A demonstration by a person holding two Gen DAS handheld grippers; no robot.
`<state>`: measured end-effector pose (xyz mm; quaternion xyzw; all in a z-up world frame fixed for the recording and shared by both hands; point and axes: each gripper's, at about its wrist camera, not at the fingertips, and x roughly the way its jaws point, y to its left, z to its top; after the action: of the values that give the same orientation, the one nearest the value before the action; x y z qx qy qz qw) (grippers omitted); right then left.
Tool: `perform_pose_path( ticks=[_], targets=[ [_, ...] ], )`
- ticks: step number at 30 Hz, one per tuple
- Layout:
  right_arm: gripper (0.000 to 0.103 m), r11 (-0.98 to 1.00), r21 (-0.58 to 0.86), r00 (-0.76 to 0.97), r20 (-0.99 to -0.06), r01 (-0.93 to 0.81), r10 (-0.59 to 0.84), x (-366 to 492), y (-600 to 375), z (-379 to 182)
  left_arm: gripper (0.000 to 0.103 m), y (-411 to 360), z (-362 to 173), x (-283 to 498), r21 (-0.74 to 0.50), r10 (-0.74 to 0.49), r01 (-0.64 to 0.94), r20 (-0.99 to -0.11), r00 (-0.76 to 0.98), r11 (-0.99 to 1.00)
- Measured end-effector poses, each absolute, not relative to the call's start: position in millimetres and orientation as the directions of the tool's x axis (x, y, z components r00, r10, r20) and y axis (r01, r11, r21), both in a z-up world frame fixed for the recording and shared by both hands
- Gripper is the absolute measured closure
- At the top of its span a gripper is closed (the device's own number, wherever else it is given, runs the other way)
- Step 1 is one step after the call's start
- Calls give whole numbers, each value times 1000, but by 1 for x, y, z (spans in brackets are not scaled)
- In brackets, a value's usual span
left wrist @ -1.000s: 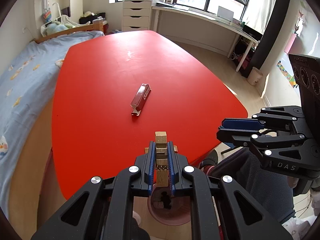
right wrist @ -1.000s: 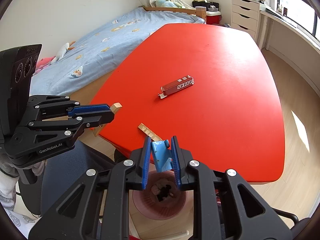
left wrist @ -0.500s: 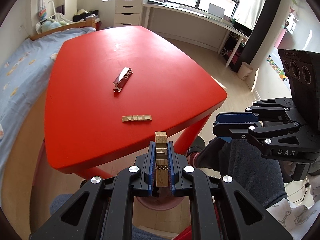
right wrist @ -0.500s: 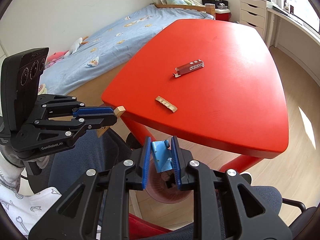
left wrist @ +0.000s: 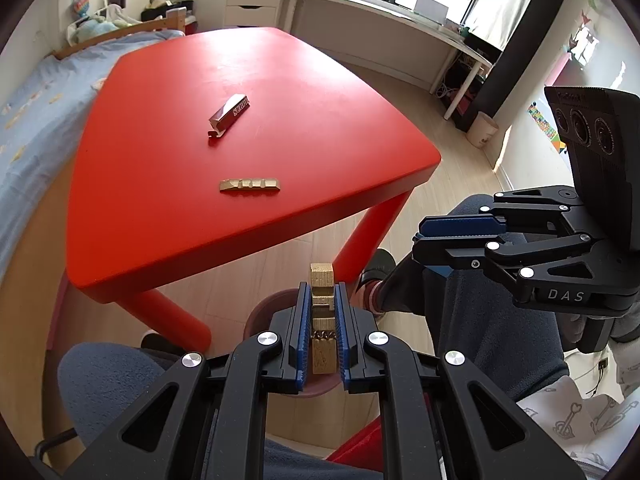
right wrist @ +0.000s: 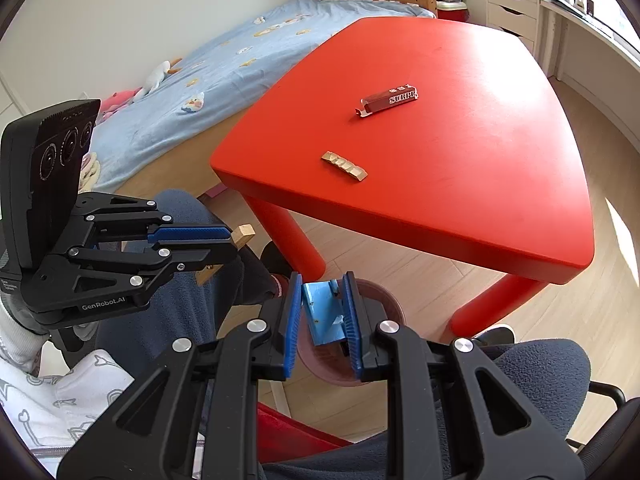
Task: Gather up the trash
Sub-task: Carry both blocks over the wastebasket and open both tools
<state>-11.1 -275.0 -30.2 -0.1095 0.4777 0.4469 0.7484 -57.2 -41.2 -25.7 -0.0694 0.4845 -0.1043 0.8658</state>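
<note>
Two grippers are in our hands, both nearly closed on a piece of trash. Our left gripper [left wrist: 322, 312] pinches a tan, notched strip of cardboard [left wrist: 322, 280] between its blue pads, and the strip's square end sticks out past the fingertips. Our right gripper [right wrist: 322, 308] clamps a crumpled blue scrap of wrapper [right wrist: 323, 312], its jaws a little wider than the left's. Both hang over a round pinkish-brown bin [right wrist: 380, 292] on the wooden floor, between our knees in dark grey trousers [left wrist: 480, 320].

Ahead stands a red plastic table with round legs [left wrist: 280, 80]. Two more pieces of trash lie on it, apart from each other: a second tan notched cardboard strip [left wrist: 249, 185] near the front edge, and farther back a dark red, opened bar wrapper [right wrist: 389, 100] with white lettering that reads "SURPR", the rest cut off at its end.

On the gripper bodies we read "DAS" on the right one and "GenRobot.AI" on the left one.
</note>
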Motion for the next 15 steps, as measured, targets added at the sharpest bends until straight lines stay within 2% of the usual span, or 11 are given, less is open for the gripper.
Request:
perform_pose_path(
  ticks=[3,5,6,7,9,10,15],
  targets=[
    [80,567,273,132,-810,-777,572,-10,-274,-30,91,-42,-27,-58,-223,-254,124,-826,503,967],
    [61,570,268,136,-813,-777,566,-8,-275,-31,83,-41,-29,-57,-218,-247,117,-828,503,969],
    [36,574,262,143,-813,-776,565,-7,-276,-31,66,-39,-30,-57,-207,-233,108,-832,503,972],
    [21,578,257,151,-812,-775,564,-7,-276,-31,42,-37,-31,-57,-197,-219,97,-832,510,976],
    [11,586,246,162,-815,-772,556,-6,-278,-33,19,-31,-31,-58,-192,-201,74,-826,526,979],
    [7,589,243,162,-819,-771,550,-4,-279,-34,13,-28,-32,-59,-182,-187,62,-827,530,981],
    [3,598,222,169,-833,-770,527,-1,-281,-42,8,-20,-34,-60,-164,-154,28,-834,530,986]
  ],
)
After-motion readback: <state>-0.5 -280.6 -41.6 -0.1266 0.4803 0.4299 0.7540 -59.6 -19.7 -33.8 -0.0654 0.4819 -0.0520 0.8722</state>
